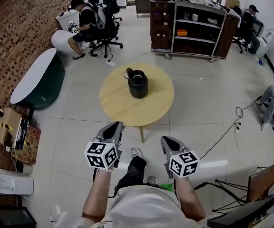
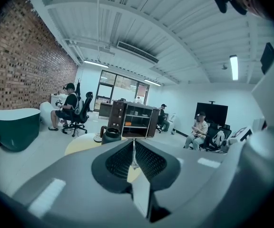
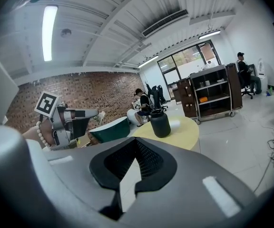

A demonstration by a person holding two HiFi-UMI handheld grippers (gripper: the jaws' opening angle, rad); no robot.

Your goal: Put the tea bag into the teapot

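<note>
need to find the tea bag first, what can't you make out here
Tea bag: none plainly seen; the brown bit beside the teapot, head view, is too small to name.
Teapot inside: dark in head view; lid on or off unclear.
Teapot base: left gripper view, hidden behind the shut left gripper.
Things on the cart: all views, too small.

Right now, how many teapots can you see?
1: the black teapot stands near the middle of the round table. Items on the distant cart are too small to tell.
</note>
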